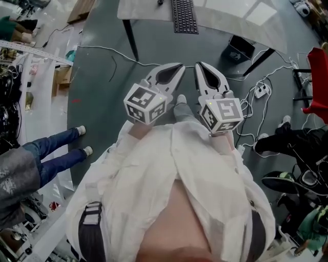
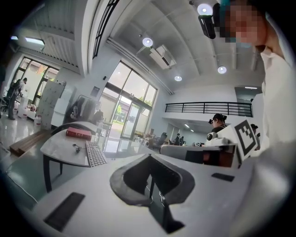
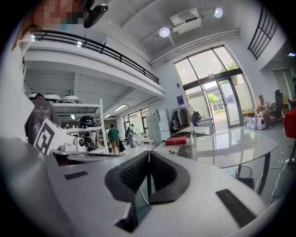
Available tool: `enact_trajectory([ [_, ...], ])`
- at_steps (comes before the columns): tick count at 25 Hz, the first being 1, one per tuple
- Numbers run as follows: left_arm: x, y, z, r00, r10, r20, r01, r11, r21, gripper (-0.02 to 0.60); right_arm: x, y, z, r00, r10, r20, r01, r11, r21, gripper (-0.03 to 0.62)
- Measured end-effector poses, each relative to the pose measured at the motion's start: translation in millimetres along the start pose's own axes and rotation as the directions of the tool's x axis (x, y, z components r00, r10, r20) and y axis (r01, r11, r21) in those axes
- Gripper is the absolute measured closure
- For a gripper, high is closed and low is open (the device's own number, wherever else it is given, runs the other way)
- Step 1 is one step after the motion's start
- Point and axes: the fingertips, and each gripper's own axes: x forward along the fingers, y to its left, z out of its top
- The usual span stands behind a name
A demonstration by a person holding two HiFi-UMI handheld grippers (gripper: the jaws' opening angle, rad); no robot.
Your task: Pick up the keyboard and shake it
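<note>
The black keyboard (image 1: 184,16) lies on a white table (image 1: 148,10) at the far top of the head view, well ahead of both grippers. My left gripper (image 1: 180,66) and right gripper (image 1: 198,65) are held side by side at waist height, over the floor, both shut and empty. In the left gripper view the shut jaws (image 2: 150,156) point past the keyboard (image 2: 95,154), which sits to the left on the table (image 2: 58,150). In the right gripper view the shut jaws (image 3: 149,152) aim toward the keyboard (image 3: 186,151) on the table (image 3: 231,144).
A red book (image 2: 79,133) and a small cabled item (image 2: 77,147) lie beside the keyboard. Under the table stands a black box (image 1: 241,48). Cables and a power strip (image 1: 261,91) trail over the floor at right. A person's legs (image 1: 56,148) stand at left, a red chair (image 1: 319,82) at right.
</note>
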Motion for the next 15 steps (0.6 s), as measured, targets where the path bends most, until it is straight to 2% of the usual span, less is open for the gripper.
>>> enact_trajectory([
  [7, 79.2, 46.9, 26.1, 0.999, 0.038, 0.002, -0.038, 0.999, -0.011, 0.569, 65.4, -69.1, 25.5, 0.999, 0.041, -0.011, -0.041, 0.999, -0.007, 0.565],
  [15, 138.5, 84.2, 39.3, 0.997, 0.071, 0.009, -0.071, 0.997, -0.036, 0.569, 114.8, -120.5, 34.5, 0.996, 0.079, -0.033, -0.08, 0.997, -0.009, 0.565],
])
